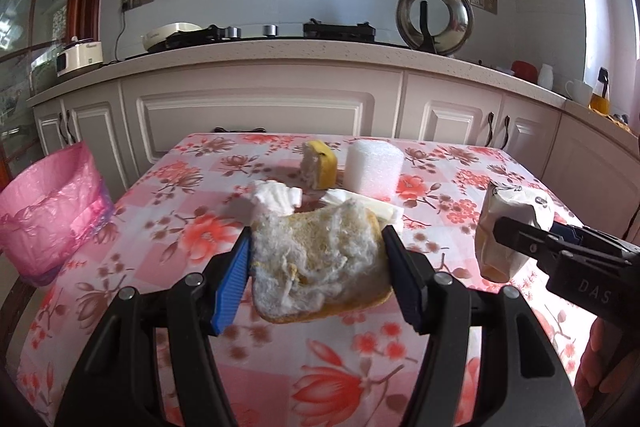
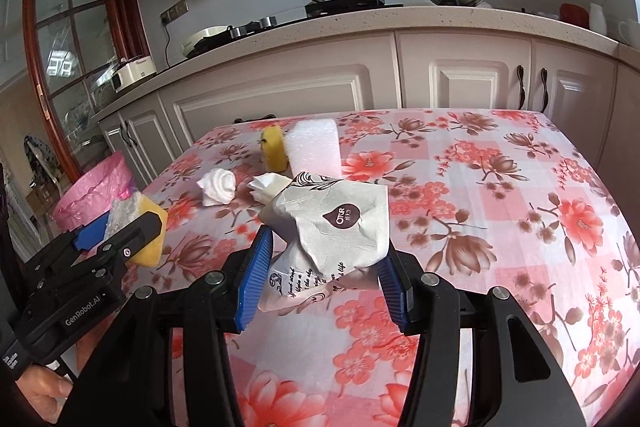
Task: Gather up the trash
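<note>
My left gripper (image 1: 316, 259) is shut on a worn yellow sponge (image 1: 320, 263), held above the floral table (image 1: 168, 227). My right gripper (image 2: 326, 267) is shut on a crumpled white paper bag (image 2: 336, 223) with brown print, also lifted off the table. Each gripper shows in the other's view: the right gripper (image 1: 516, 227) with the paper bag (image 1: 508, 223), the left gripper (image 2: 136, 227) with the sponge (image 2: 148, 227). A bin lined with a pink bag (image 1: 52, 211) stands left of the table, also the pink-lined bin (image 2: 96, 187) in the right wrist view.
On the table lie a second yellow sponge (image 1: 320, 163), a white foam block (image 1: 374, 167), a crumpled white tissue (image 2: 218, 187) and a folded white paper (image 2: 268, 187). White cabinets and a counter with a stove run behind. A hand (image 2: 44, 393) holds the left gripper.
</note>
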The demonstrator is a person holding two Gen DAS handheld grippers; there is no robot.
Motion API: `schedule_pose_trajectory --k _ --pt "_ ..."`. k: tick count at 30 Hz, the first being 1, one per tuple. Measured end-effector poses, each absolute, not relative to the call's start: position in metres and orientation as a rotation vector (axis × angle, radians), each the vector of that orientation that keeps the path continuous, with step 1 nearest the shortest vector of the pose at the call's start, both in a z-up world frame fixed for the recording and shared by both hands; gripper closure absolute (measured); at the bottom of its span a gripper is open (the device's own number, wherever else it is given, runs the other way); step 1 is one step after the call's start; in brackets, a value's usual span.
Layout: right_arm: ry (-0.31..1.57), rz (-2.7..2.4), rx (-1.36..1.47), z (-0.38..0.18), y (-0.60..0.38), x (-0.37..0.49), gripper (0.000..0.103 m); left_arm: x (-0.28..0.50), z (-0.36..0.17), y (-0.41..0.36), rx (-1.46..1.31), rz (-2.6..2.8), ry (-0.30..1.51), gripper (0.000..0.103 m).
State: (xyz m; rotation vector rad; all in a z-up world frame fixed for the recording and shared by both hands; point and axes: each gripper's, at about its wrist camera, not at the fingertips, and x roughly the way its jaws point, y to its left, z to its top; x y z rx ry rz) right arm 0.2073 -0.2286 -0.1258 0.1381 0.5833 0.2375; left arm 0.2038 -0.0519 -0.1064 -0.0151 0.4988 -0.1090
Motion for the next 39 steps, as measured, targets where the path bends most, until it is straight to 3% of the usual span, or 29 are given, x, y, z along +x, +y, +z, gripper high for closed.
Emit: schedule_pose_trajectory --k 22,39 --pt "0.461 0.386 -0.158 -0.077 -0.11 0.173 0.054 0.142 -0.081 0.047 -0.059 0.032 0.419 0.041" --pt "0.413 0.682 -0.208 -0.048 0.023 0.221 0.053 0.135 -0.042 0.165 -0.119 0.279 0.359 0.039"
